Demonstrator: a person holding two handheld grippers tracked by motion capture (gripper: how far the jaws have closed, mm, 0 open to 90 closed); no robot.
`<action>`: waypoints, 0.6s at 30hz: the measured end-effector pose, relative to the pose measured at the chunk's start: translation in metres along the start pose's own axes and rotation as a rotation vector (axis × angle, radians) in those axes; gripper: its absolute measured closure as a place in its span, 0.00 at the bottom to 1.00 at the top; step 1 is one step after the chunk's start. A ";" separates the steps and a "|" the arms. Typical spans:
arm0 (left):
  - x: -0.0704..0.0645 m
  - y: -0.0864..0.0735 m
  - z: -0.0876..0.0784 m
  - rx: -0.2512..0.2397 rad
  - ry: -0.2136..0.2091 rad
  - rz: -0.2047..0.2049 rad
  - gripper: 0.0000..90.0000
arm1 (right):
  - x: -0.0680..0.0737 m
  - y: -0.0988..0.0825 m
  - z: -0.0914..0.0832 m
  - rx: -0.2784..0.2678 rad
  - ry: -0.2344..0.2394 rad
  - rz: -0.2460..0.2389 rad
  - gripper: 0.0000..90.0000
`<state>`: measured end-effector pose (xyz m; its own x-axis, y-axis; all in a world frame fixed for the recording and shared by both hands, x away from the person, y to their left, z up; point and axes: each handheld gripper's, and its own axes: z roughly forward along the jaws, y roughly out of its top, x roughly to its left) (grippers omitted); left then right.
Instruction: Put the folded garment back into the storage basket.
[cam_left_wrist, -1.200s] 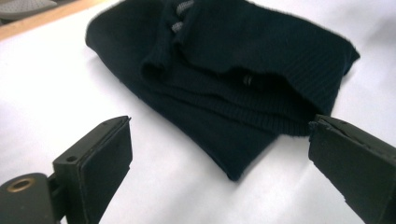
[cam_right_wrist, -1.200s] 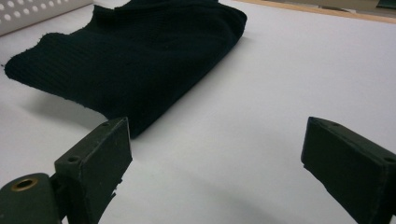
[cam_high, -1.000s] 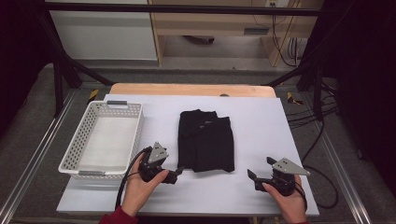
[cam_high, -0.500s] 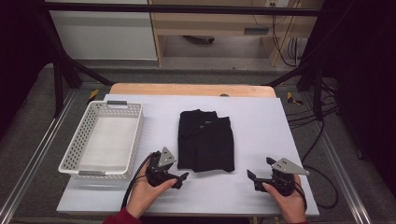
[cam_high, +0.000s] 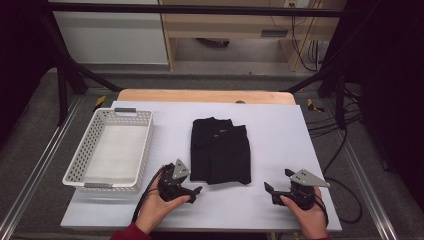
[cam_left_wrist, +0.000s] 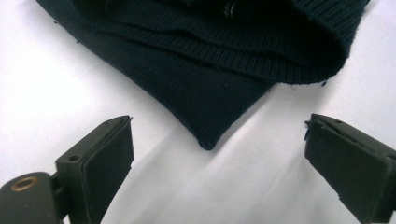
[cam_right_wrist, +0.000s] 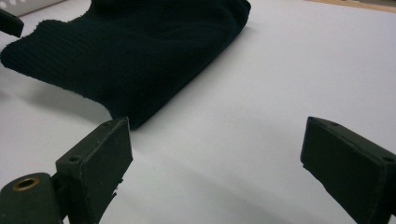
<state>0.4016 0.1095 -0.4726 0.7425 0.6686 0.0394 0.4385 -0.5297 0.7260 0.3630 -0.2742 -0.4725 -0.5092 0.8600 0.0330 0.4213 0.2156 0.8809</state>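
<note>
- Two hand-held grippers are sitting along the near edge of the white worktop (cam_high: 280, 130): the left gripper (cam_high: 196, 191) is pointing at the near left corner of the folded black sweater (cam_high: 220, 150), and the right gripper (cam_high: 278, 181) is resting near the near right corner of the worktop, clearly apart from the garment.
- The left gripper view is showing its jaws spread wide with nothing between them; the sweater's pointed corner (cam_left_wrist: 208, 142) is lying just ahead of the gap, not touching either jaw. This close look is also revealing ribbed knit and stacked folded layers, which the high view is flattening into one dark shape.
- The right gripper view is showing its jaws likewise spread and empty, with the sweater (cam_right_wrist: 130, 56) lying ahead toward its left jaw.
- One sweater is lying at the middle of the worktop.
- One white perforated basket (cam_high: 80, 162) is standing by the left edge, visible whole in the high view.
</note>
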 end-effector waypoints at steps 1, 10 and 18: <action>0.000 0.000 0.000 0.000 0.000 0.000 0.10 | 0.000 0.000 0.000 0.001 0.000 0.000 0.10; 0.000 -0.002 0.003 0.013 -0.003 -0.003 0.14 | 0.000 0.000 0.001 0.007 -0.007 -0.007 0.11; 0.003 -0.003 0.003 0.024 0.002 -0.020 0.21 | 0.001 -0.001 0.002 0.014 -0.010 -0.014 0.11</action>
<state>0.4040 0.1115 -0.4772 0.7324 0.6803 0.0261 0.4657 -0.5285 0.7098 0.3636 -0.2732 -0.4738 -0.5077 0.8614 0.0163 0.4249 0.2339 0.8745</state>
